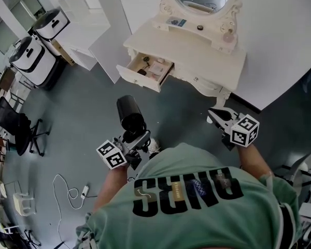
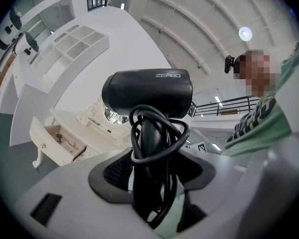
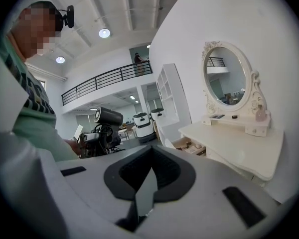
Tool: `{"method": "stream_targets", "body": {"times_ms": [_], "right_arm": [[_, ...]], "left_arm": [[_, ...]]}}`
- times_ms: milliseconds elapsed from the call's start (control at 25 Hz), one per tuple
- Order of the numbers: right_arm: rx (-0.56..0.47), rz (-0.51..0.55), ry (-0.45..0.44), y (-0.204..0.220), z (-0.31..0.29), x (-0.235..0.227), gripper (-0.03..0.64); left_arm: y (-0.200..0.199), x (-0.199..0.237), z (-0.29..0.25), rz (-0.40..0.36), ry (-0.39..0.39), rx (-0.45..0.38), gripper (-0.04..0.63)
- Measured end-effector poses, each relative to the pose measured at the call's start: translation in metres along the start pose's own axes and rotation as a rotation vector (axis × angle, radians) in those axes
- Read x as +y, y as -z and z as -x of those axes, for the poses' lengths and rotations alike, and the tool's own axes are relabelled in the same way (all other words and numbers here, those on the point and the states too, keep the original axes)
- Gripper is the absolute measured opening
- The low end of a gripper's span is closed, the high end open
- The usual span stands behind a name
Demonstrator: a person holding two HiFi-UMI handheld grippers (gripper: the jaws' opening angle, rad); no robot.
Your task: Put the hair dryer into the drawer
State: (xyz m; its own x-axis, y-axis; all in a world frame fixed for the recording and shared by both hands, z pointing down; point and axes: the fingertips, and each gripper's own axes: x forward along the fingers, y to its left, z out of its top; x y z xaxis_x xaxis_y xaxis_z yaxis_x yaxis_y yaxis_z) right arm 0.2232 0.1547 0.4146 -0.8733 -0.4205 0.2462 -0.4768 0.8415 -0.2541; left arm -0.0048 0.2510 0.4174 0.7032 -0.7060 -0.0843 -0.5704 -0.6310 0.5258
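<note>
Hair dryer: the black hair dryer [image 1: 130, 111] is held in the air over the grey floor [image 1: 83, 113], in front of the person and well short of the dressing table [image 1: 197, 51].
Long axis: the barrel lies about level. In the head view it runs from the person toward the open drawer [image 1: 145, 70]. Which end leads cannot be told.
Handle: it drops from the barrel, crosswise to it, into the jaws below.
Cord: the black cord [image 2: 162, 133] is looped around the handle.
Left gripper: the left gripper [image 1: 136, 139] has its jaws clamped on the cord-wrapped handle.
Right gripper: the right gripper [image 1: 213, 114] has its jaws drawn together with nothing between them. It is held off to the dryer's side, near the table's corner.
Drawer: pulled out at the table's left end, with small items inside.
</note>
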Motion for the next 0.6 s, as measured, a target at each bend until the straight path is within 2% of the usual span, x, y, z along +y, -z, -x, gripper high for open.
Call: {"method": "stream_targets", "body": {"times_ms": [320,600], "right_arm": [[-0.009,0.022,0.071,-0.053,-0.131,-0.021,-0.006],[-0.003,0.025,0.109,-0.097,-0.243,-0.025,-0.006]], "left_arm": [[-0.083,0.122,-0.002,-0.03,0.094,0.027,0.255],[-0.153,0.211,0.009,-0.052,0.156,0.076,0.255]]}}
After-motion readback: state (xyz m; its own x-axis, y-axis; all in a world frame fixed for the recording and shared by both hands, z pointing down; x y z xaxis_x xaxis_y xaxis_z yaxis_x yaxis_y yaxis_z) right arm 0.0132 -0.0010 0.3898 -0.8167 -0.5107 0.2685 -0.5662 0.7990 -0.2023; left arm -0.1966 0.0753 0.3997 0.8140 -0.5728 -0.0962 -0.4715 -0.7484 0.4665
